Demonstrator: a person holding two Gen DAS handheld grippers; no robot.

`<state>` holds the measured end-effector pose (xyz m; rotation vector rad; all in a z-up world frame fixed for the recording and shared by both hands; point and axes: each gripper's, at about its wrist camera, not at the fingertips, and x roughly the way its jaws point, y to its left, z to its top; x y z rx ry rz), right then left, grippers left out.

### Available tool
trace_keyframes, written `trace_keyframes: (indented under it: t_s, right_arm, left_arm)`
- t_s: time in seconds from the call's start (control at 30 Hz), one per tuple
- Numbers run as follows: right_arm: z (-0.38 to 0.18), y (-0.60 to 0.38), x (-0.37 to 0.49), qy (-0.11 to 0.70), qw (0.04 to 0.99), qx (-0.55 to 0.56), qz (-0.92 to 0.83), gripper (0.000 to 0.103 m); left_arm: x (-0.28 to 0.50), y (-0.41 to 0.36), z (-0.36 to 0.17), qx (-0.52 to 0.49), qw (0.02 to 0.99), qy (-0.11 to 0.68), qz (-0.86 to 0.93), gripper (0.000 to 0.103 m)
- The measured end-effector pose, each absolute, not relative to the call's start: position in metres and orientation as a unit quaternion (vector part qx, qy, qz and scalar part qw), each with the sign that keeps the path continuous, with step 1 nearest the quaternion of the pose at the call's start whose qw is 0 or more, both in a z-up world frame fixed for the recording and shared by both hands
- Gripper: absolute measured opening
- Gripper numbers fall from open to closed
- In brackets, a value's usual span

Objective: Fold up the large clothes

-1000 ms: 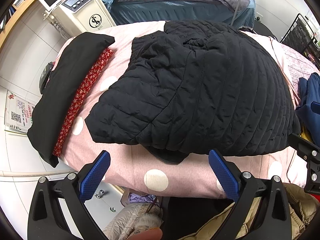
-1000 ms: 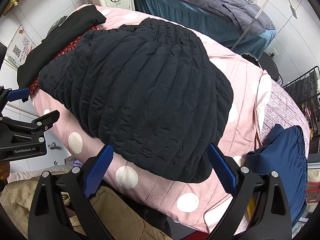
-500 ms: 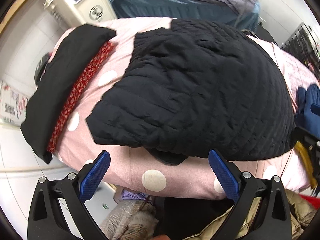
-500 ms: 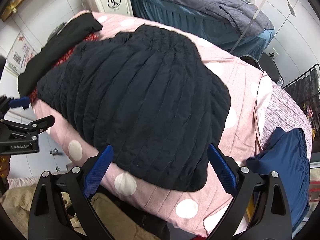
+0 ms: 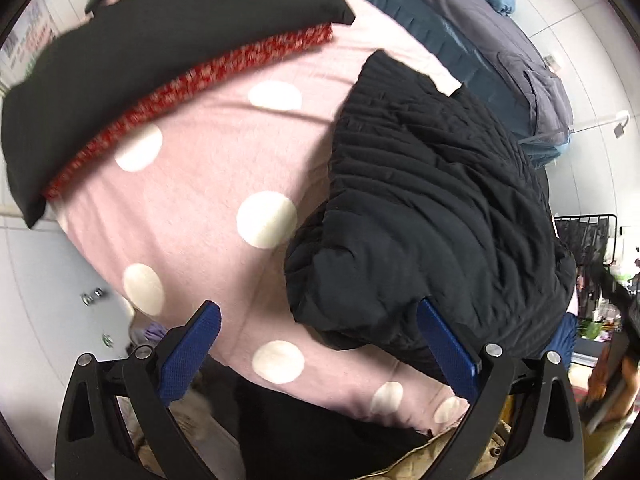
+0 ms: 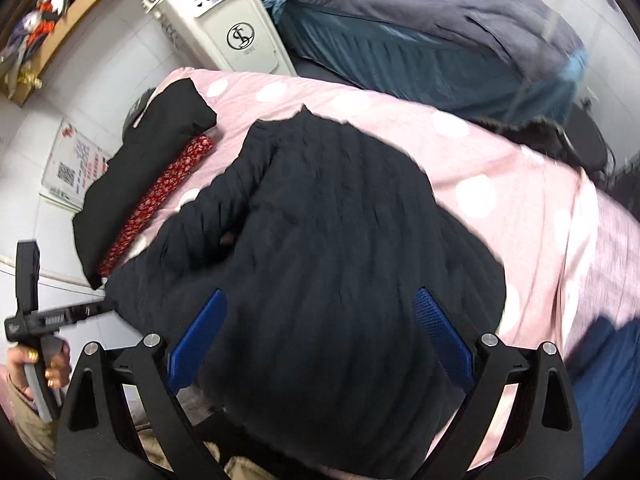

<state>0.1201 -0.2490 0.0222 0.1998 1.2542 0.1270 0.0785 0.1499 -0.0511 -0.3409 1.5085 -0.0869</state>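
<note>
A black quilted jacket (image 5: 432, 216) lies folded on a pink bedspread (image 5: 200, 184) with white dots. My left gripper (image 5: 320, 344) is open, low at the bed's near edge, its right finger beside the jacket's near left corner. In the right wrist view the same jacket (image 6: 332, 248) fills the middle. My right gripper (image 6: 320, 332) hangs open just above the jacket's near part, nothing between its fingers. The left gripper's body (image 6: 36, 308) shows at the left edge of that view, held by a hand (image 6: 44, 368).
A folded black cloth (image 5: 140, 40) over a red patterned one (image 5: 188, 84) lies along the bed's left side. A white machine (image 6: 224, 20) and a second bed with grey bedding (image 6: 440, 12) stand behind. A dark blue garment (image 6: 612, 360) lies at the right.
Both grippers have come in lower and closer to the bed. The left one swung left, so the jacket's left corner now sits by its right finger. The right one now hangs over the jacket.
</note>
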Motion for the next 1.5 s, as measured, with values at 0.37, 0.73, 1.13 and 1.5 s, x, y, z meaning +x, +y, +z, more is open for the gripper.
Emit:
trace_keyframes:
  t_s: [0.37,0.73,1.13,1.5]
  right_arm:
    - [-0.107,-0.230,0.294,0.681,0.732,0.000,0.034,0.094]
    - [-0.073,-0.270,0.183,0.601,0.779,0.146,0.106,0.010]
    - [0.253,-0.448,-0.057,0.254,0.944,0.206,-0.052,0.007]
    - [0.368,-0.378,-0.191,0.135,0.939,0.216,0.232,0.009]
  left_arm:
    - [0.101,0.137,-0.105,-0.262,0.669,0.687,-0.106,0.086]
    - [0.110,0.052,-0.077,-0.115,0.707,0.684,-0.139,0.013]
    - [0.149,-0.142,0.182,0.010,0.819,0.417,-0.394,0.010]
    - [0.113,-0.083,0.291,-0.015,0.841,0.297,-0.452,0.014]
